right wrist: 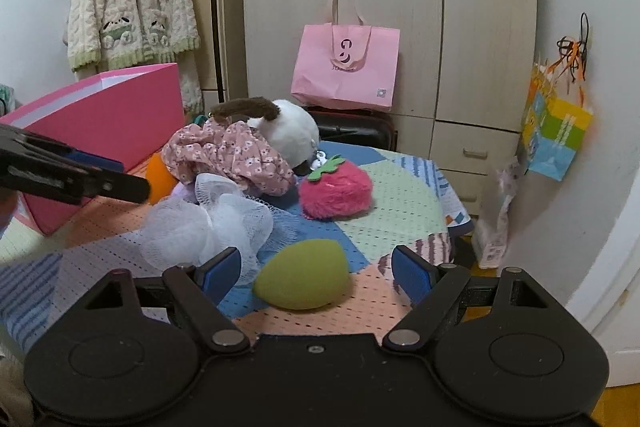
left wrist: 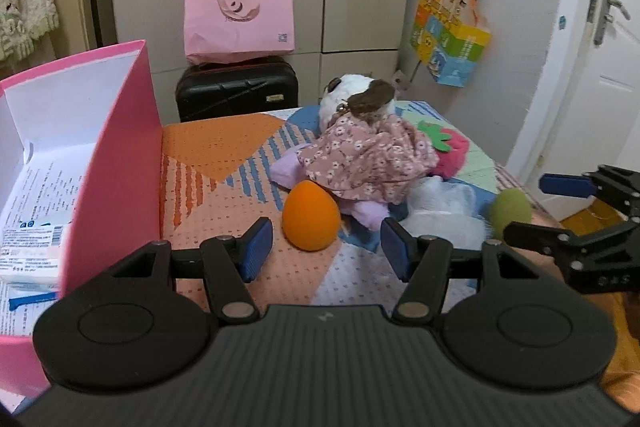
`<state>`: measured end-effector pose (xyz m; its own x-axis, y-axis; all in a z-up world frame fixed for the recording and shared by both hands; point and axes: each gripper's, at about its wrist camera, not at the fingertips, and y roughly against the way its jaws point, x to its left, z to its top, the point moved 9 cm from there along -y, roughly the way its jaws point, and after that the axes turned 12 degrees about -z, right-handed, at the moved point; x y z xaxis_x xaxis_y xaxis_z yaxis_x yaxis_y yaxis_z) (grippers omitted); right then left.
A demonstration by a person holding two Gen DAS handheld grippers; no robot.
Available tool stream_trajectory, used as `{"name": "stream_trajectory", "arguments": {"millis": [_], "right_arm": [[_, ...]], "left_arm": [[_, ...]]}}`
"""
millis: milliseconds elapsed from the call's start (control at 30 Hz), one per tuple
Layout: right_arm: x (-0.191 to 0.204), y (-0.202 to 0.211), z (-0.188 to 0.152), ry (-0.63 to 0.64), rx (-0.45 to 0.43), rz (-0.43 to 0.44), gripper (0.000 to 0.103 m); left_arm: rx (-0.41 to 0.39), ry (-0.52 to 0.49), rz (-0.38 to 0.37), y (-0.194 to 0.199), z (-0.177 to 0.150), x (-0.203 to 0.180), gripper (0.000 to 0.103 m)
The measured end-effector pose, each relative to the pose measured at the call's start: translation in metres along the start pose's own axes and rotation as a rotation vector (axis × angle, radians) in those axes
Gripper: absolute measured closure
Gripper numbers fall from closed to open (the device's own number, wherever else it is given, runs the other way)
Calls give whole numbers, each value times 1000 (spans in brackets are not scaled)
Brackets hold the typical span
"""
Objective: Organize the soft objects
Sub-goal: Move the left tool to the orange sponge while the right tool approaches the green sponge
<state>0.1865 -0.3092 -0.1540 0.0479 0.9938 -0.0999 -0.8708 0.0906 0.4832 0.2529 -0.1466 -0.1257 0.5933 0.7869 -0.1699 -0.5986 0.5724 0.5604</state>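
Note:
On the patchwork tablecloth (left wrist: pixel 224 147) an orange egg-shaped sponge (left wrist: pixel 311 217) lies just ahead of my left gripper (left wrist: pixel 326 247), which is open and holds nothing. A green egg-shaped sponge (right wrist: pixel 302 275) lies between the spread fingers of my right gripper (right wrist: pixel 318 275), open with its pads clear of the sponge. Behind them lie a white plush toy in a floral dress (left wrist: pixel 368 147) (right wrist: pixel 248 151), a white mesh pouf (right wrist: pixel 208 223) and a pink fuzzy strawberry (right wrist: pixel 336 191). An open pink box (left wrist: pixel 116 155) stands at the left. Each gripper shows in the other's view: right gripper (left wrist: pixel 528 207), left gripper (right wrist: pixel 120 175).
A pink tote (left wrist: pixel 239 15) sits on a black suitcase (left wrist: pixel 236 91) behind the table, in front of a wardrobe (right wrist: pixel 392 7). A colourful bag (right wrist: pixel 556 135) hangs on the right wall. The table's edge (right wrist: pixel 452 227) drops off at the right, near a white door (left wrist: pixel 600 67).

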Motion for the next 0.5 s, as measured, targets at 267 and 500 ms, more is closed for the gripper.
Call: {"name": "stream_trajectory", "arguments": {"millis": [267,500], "right_arm": [[9,-13,-11,32,19,-9,18],[17,-18,-15,55,25,-2,35]], "left_arm": [[-22,-38,76,-24,-3,13,44],[-18,-29,71,-40,-4,18,47]]}}
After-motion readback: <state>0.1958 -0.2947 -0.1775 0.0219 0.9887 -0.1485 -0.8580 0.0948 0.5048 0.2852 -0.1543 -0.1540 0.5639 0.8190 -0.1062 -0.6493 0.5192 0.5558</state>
